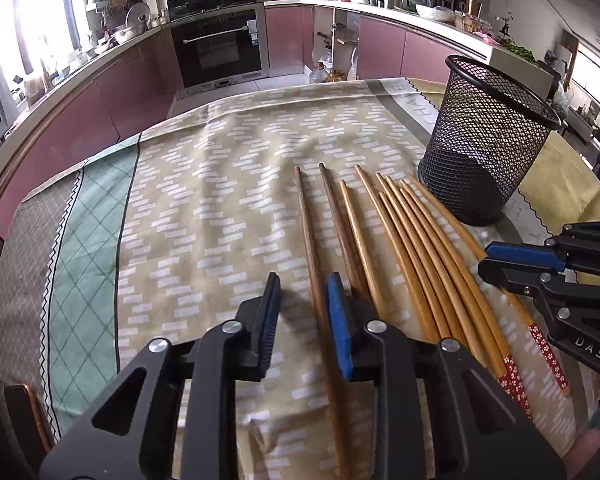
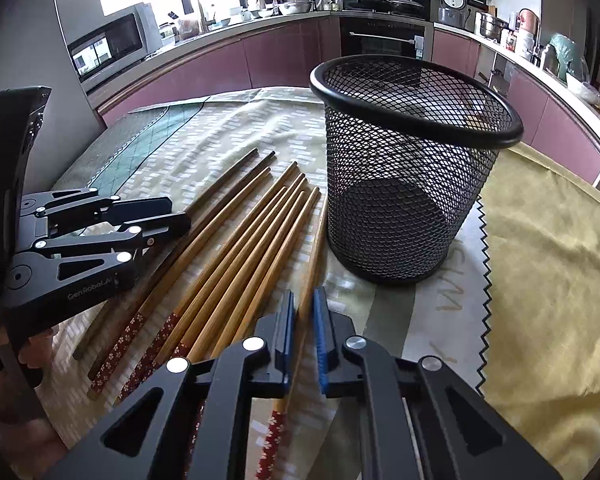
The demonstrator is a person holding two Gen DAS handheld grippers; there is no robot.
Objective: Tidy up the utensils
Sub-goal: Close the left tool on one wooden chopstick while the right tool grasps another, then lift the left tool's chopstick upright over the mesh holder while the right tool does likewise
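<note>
Right now both grippers sit low over a row of chopsticks (image 1: 416,248) lying side by side on the patterned cloth (image 1: 204,184) that covers the table. In the left wrist view, the left gripper (image 1: 304,312) is at 6 o'clock, and its jaws stand a little apart around the dark chopstick (image 1: 306,216) at the left end of the row. That stick runs along the inner face of the right blue pad, with a gap on its other side, so the jaws do not clamp it.

In the right wrist view, the right gripper (image 2: 303,320) is also at 6 o'clock. Its jaws are closed on the light chopstick (image 2: 314,256) at the right end of the row, both blue pads pressing on its shaft above the red flowered handle end.

A black mesh cup (image 2: 408,168) stands upright on the cloth at about 1 o'clock from the right gripper, just beside the tips of the nearest chopsticks; I cannot tell whether any touch it. From the left gripper the cup lies at 2 o'clock. Behind the table, at 12 o'clock, a built-in oven (image 1: 216,44) sits among pink kitchen cabinets.
</note>
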